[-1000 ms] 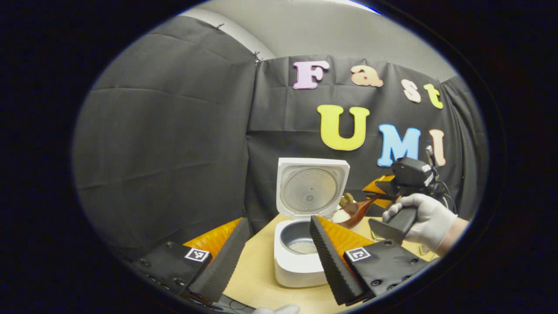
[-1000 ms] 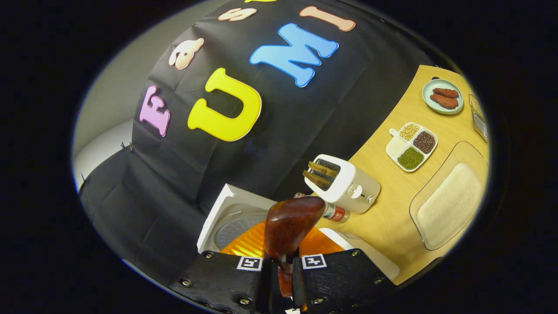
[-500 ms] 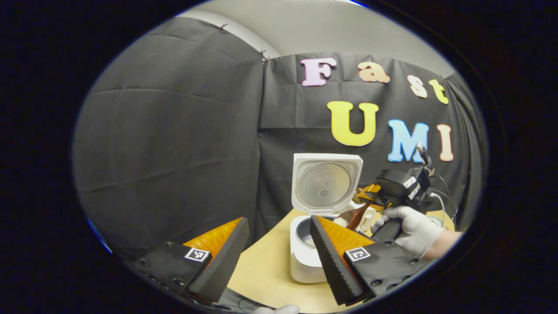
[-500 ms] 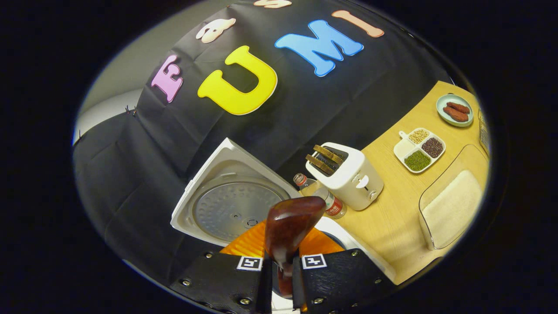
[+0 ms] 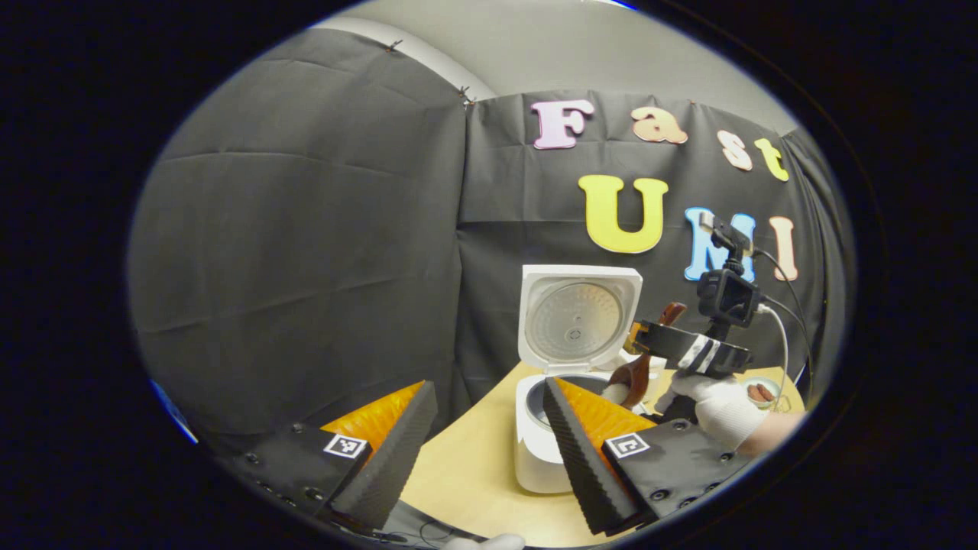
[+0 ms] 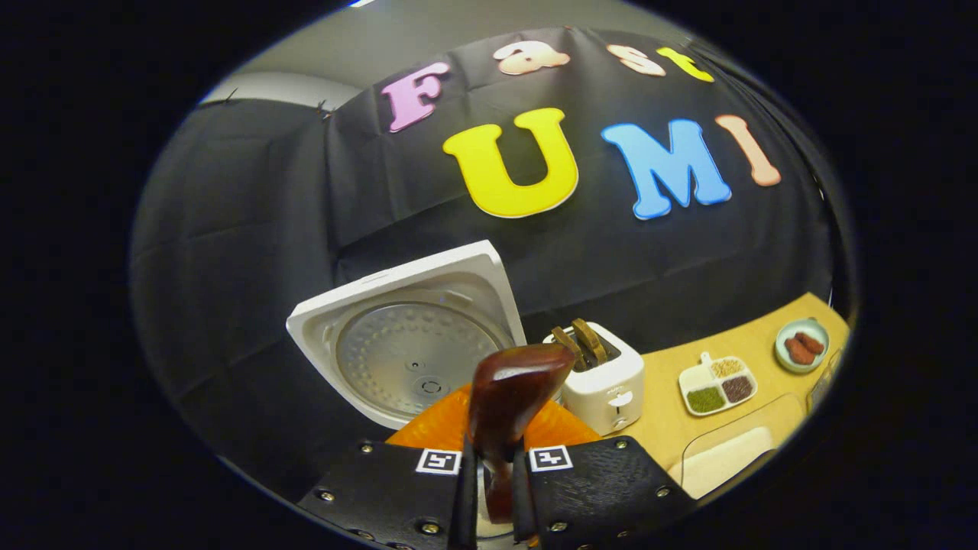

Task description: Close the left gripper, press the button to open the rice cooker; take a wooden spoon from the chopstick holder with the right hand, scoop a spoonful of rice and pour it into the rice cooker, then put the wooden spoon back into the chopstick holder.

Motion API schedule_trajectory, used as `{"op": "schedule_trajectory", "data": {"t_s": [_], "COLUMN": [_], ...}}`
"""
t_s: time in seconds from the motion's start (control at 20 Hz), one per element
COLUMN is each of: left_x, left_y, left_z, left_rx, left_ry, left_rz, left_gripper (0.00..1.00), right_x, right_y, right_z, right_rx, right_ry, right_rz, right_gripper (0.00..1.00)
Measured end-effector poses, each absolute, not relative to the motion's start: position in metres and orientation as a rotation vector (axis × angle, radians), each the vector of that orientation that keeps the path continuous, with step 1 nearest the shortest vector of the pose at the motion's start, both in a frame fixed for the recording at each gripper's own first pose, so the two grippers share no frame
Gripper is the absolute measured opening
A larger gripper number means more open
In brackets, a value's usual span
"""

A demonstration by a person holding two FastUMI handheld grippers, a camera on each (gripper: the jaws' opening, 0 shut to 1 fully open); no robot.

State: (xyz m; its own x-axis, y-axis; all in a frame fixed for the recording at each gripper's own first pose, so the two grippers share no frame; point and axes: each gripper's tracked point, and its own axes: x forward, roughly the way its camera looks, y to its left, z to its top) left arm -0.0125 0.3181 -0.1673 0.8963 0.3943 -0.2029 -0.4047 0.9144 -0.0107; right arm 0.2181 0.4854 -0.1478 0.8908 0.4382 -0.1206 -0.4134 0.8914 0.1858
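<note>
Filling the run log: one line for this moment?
right claw: shut on wooden spoon | left claw: open | rice cooker: lid up

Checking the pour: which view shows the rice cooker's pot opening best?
The left gripper view: the rice cooker stands with lid up and its pot opening visible, though the left claw's finger covers part, and the wooden spoon hangs over it. The right gripper view gives the lid's underside; the right claw hides the pot.

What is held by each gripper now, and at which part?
The right gripper holds the wooden spoon by its handle. The left gripper is open, holding nothing.
</note>
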Motion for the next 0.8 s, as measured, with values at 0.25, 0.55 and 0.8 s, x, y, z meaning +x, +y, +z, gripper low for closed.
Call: {"op": "schedule_trajectory", "data": {"t_s": [0.25, 0.55, 0.8], "left_x": [-0.012, -0.011, -0.014], "left_y": [0.318, 0.319, 0.321], "left_z": [-0.166, -0.169, -0.171], "left_rx": [-0.042, -0.044, -0.037], "left_ry": [0.193, 0.198, 0.199], "left_rz": [0.419, 0.426, 0.430], "left_gripper": [0.95, 0.95, 0.95], "right_x": [0.205, 0.186, 0.193], "right_y": [0.510, 0.538, 0.533], "right_z": [-0.139, -0.144, -0.156], "right_rx": [-0.053, -0.332, -0.388], "right_ry": [0.045, -0.074, -0.065], "right_rz": [0.505, 0.594, 0.590], "right_gripper": [0.18, 0.18, 0.18]}}
